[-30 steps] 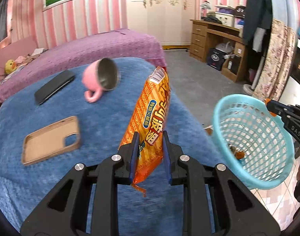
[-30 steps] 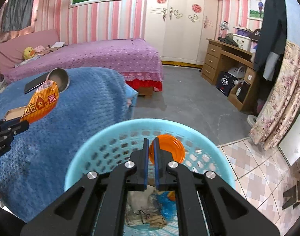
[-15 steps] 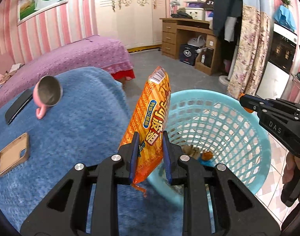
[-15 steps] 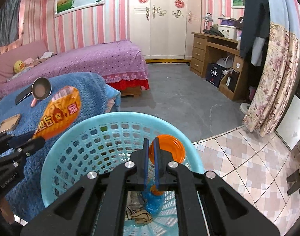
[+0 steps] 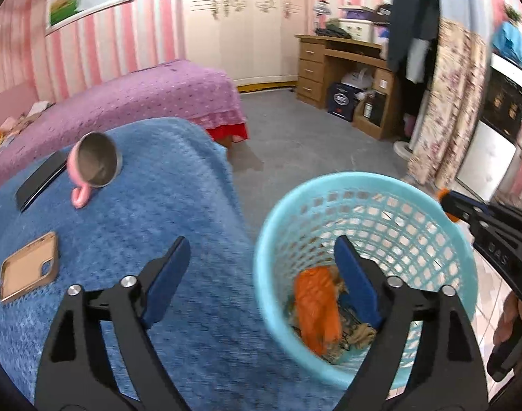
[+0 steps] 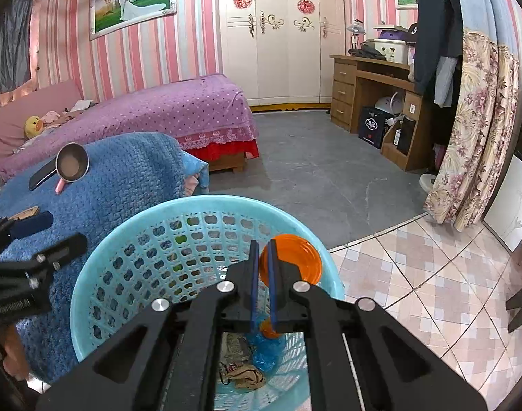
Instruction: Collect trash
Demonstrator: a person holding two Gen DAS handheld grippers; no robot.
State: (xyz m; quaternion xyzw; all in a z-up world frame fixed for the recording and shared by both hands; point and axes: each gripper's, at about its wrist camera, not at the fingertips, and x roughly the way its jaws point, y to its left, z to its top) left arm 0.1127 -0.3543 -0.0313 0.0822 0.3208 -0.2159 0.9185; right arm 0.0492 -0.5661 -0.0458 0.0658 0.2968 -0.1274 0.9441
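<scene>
Two grippers flank my light-blue basket (image 5: 363,188), which sits off the right edge of the blue blanket (image 5: 158,212). My left gripper (image 5: 261,274) is opening, jaws wide with nothing between them; one finger is over the blanket's edge, the other over the basket's mouth. The orange snack bag (image 5: 315,308) it clamped a second ago now lies blurred inside the basket on other scraps. My right gripper (image 6: 263,274) is closed on the basket's rim at an orange clip (image 6: 295,260), as before. On the blanket, well back from the right edge, lie a pink cup (image 5: 93,167) on its side, a dark phone (image 5: 38,179) and a tan phone case (image 5: 29,267). Grey floor (image 5: 295,150) beyond the basket is open.
</scene>
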